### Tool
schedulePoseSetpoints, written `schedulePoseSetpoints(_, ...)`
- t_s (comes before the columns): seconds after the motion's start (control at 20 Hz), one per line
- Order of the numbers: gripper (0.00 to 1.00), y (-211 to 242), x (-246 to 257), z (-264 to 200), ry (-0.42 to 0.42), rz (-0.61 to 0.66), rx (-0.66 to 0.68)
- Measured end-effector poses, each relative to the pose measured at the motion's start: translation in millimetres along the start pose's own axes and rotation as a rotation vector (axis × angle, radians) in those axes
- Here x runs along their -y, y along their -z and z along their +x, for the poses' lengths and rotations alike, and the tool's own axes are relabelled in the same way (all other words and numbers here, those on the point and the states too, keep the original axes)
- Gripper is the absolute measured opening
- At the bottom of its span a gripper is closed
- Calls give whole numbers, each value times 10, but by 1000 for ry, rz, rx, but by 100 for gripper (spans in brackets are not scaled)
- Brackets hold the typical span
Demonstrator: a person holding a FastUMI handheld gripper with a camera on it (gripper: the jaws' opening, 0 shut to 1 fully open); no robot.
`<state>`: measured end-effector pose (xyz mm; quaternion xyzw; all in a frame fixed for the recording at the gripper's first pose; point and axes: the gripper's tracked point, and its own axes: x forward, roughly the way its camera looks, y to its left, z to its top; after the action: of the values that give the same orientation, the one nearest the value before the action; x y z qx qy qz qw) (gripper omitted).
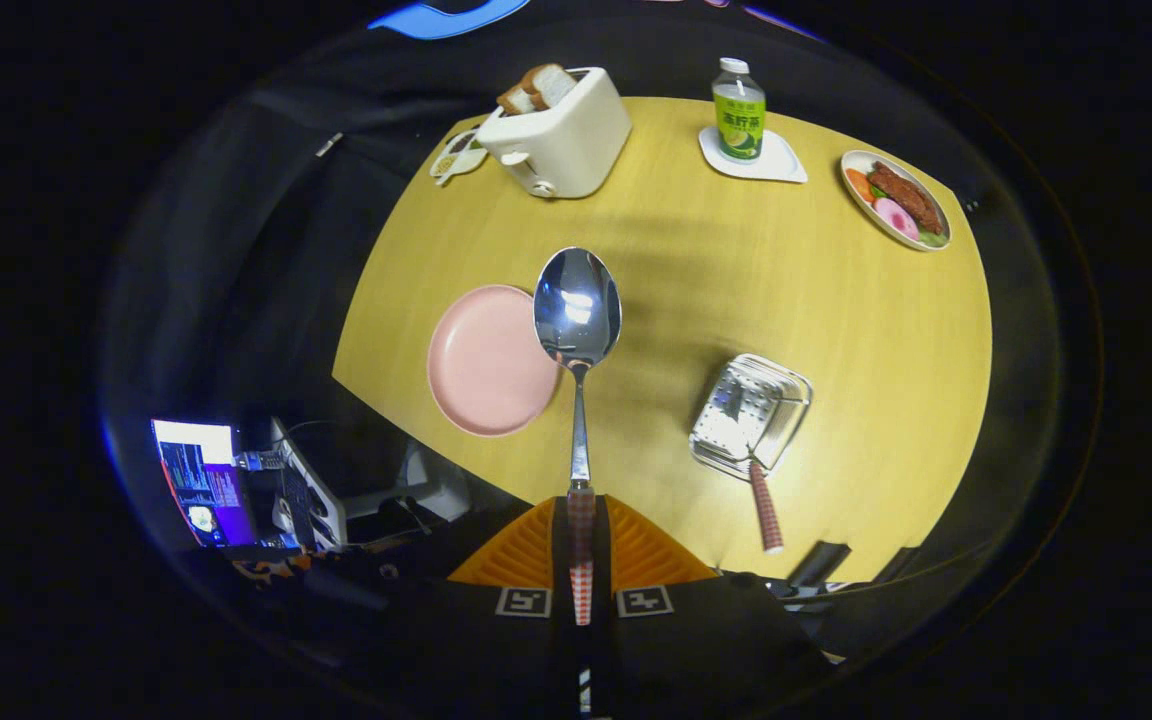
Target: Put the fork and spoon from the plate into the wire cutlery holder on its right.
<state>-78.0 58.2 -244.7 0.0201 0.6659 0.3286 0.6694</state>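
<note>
The hand-held gripper (581,560) is clamped on the spoon (577,330) by its checked handle, lifted above the tabletop (816,330). The pink plate (481,370) lies empty; the fork (762,490) already sits in the wire cutlery holder (751,412). Next: swing right and lower it in.

A staged dining corner inside a recording booth, not a real home. Round wooden table (836,380) laid for a meal: toaster (561,135) with bread far left, bottled drink (739,110) on a coaster, plate of food (896,200) far right. Black cloth all round, and a lit monitor (201,490) with cables near left, below the table edge.
</note>
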Motion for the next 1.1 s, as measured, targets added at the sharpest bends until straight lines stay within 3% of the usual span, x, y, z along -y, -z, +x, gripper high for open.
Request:
schedulePoseSetpoints(0.55,9,425,885,-202,122,-9,-441)
schedulePoseSetpoints(1.1,9,442,1075,76,176,18,-726)
